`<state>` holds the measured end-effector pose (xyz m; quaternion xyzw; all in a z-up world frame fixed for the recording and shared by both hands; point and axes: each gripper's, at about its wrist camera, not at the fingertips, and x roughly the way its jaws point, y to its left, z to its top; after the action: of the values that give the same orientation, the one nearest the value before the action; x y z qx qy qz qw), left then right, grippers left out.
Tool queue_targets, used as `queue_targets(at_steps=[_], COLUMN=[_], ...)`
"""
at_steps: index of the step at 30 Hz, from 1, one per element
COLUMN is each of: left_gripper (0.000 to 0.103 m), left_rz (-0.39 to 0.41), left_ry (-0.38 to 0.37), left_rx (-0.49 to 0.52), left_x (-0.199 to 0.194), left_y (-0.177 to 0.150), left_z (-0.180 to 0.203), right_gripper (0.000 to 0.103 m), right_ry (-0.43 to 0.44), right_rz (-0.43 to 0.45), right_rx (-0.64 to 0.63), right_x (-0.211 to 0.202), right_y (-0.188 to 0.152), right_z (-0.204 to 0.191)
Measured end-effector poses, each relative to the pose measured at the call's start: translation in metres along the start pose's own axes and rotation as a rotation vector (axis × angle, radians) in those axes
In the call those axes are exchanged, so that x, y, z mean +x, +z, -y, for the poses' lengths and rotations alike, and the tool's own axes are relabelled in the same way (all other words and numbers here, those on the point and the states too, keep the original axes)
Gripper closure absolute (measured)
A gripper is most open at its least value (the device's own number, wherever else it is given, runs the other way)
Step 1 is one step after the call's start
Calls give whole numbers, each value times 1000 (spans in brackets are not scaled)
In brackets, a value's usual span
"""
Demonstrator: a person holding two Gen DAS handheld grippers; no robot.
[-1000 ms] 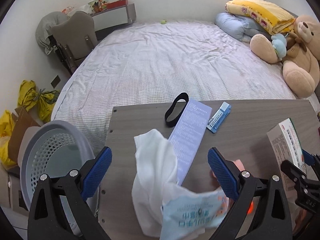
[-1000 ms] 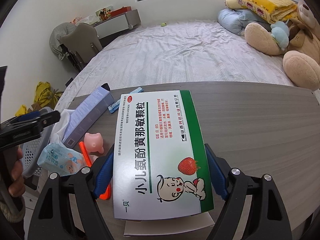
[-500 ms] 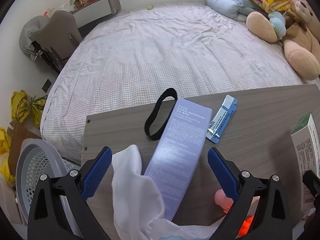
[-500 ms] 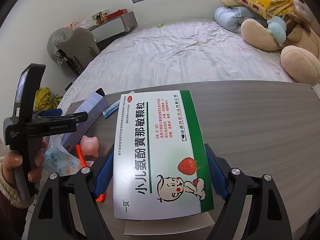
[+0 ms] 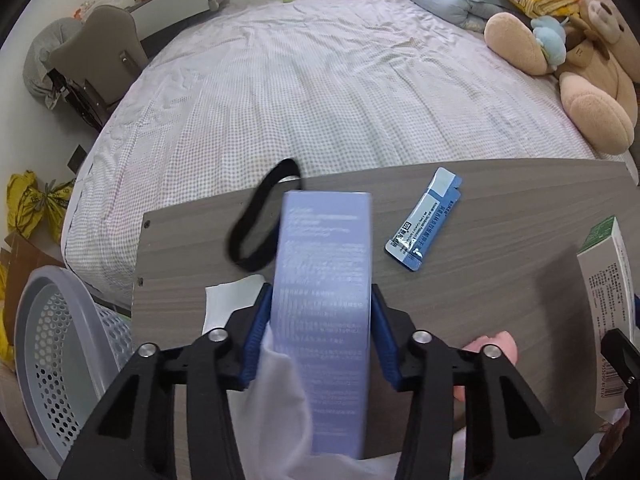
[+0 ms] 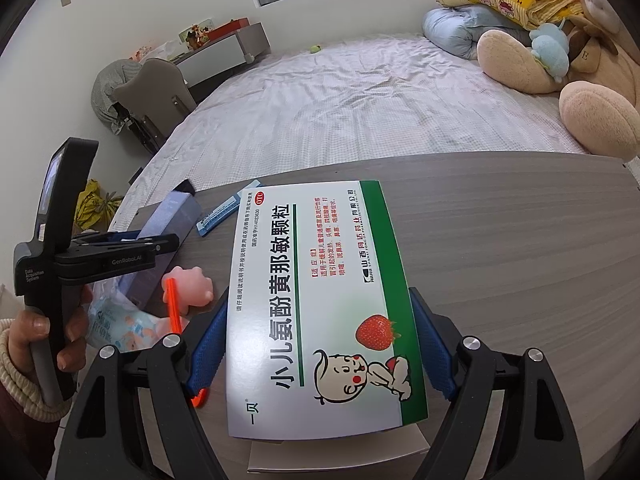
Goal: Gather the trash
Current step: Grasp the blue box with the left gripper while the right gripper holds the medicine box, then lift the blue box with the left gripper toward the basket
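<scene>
My left gripper point(image 5: 322, 300) is closing its jaws on a long pale purple box point(image 5: 324, 264); the blue pads touch both long sides of it. From the right wrist view the left gripper point(image 6: 132, 246) stands over that purple box point(image 6: 172, 216), with a hand on its handle. A white tissue point(image 5: 228, 304) lies under the box. My right gripper point(image 6: 318, 308) is shut on a white and green medicine box point(image 6: 316, 280), held just above the grey wooden table point(image 6: 500, 248). That medicine box point(image 5: 608, 300) shows at the right edge of the left wrist view.
A blue sachet point(image 5: 424, 228) and a black band point(image 5: 256, 232) lie on the table. A pink toy point(image 6: 192, 284), an orange stick point(image 6: 172, 304) and a wipes pack point(image 6: 120, 324) lie near the left gripper. A grey perforated basket point(image 5: 52, 340) stands left of the table. Beyond is a bed point(image 5: 320, 80).
My left gripper came down over the purple box and its jaws narrowed from wide apart onto the box's sides. The right gripper kept still with the medicine box.
</scene>
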<state>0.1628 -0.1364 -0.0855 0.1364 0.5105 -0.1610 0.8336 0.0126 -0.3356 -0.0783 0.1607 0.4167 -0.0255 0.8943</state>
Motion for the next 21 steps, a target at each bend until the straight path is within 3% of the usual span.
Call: queue_targets(at_steps=[8, 21], left_gripper=[59, 59], left_rz=[81, 256], left_ry=[-39, -27], left_rx=[-64, -148], left_x=[-37, -107], left_y=[-7, -7], left_z=[-12, -41], right_gripper=[24, 24], right_ry=[16, 43], right_rz=[11, 53], right_rx=[-7, -47], right_x=[-4, -27], right_y=[0, 1], right_z=[-6, -29])
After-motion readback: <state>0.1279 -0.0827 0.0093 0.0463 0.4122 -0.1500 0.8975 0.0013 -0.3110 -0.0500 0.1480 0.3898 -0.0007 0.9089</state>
